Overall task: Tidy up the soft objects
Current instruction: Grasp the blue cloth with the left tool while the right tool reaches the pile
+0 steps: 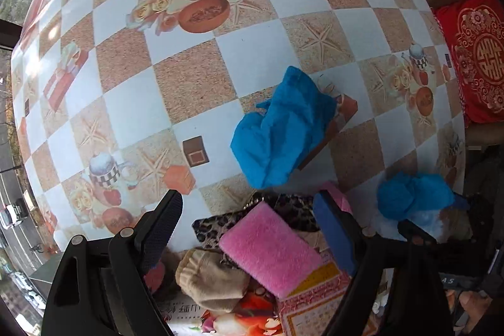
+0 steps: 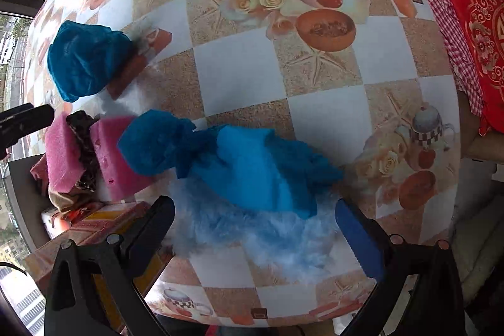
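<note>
In the left wrist view my left gripper is open above a printed box holding a pink sponge, a beige sock and leopard-print fabric; nothing is pressed between the fingers. A crumpled blue cloth lies on the table beyond. In the right wrist view my right gripper is open over a light-blue fluffy piece, with a knotted blue cloth lying on its far side. A second blue cloth sits at upper left. Pink sponges fill the box.
The table wears a checkered cloth printed with teapots and starfish. A chair with a red embroidered cushion and a red-checked cloth stands along the right edge. A window is at left. The left gripper's finger shows beside the box.
</note>
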